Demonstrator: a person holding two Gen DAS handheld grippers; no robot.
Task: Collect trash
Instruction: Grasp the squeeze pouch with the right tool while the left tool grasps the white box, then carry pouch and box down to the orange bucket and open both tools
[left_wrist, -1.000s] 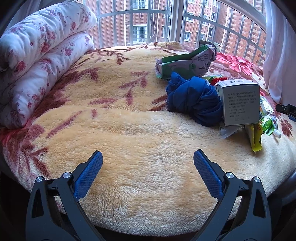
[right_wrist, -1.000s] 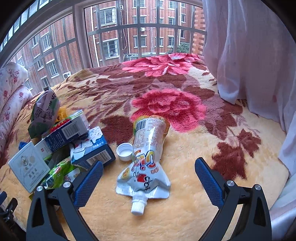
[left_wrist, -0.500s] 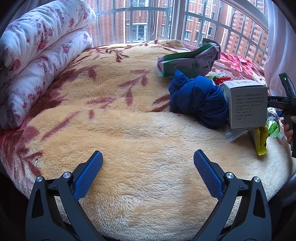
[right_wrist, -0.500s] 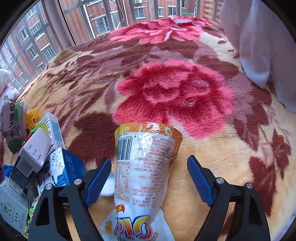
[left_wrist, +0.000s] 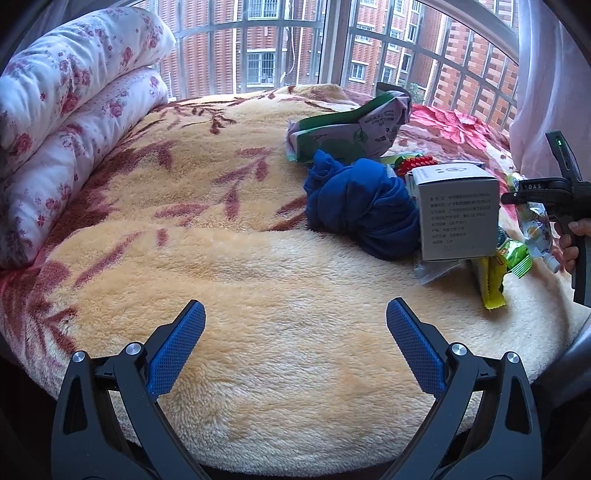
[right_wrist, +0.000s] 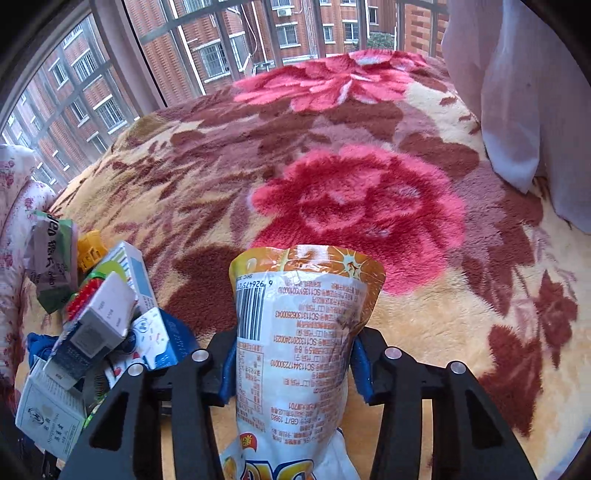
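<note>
Mostly crinkled glossy pouch (right_wrist: 295, 354), fleecy blanket (right_wrist: 369, 206)

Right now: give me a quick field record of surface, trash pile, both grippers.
surface: plush floral blanket
trash pile: boxes and wrappers heaped beside a blue cloth
left gripper: open, nothing between its pads, above bare blanket
right gripper: jaws closing, pads at both sides of the drink pouch
pouch: lying on blanket, barcode side up

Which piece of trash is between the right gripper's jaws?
The orange-topped white drink pouch with a barcode. The right gripper is closing its blue pads on its sides, while the boxes and wrappers lie piled off to its left, untouched.
</note>
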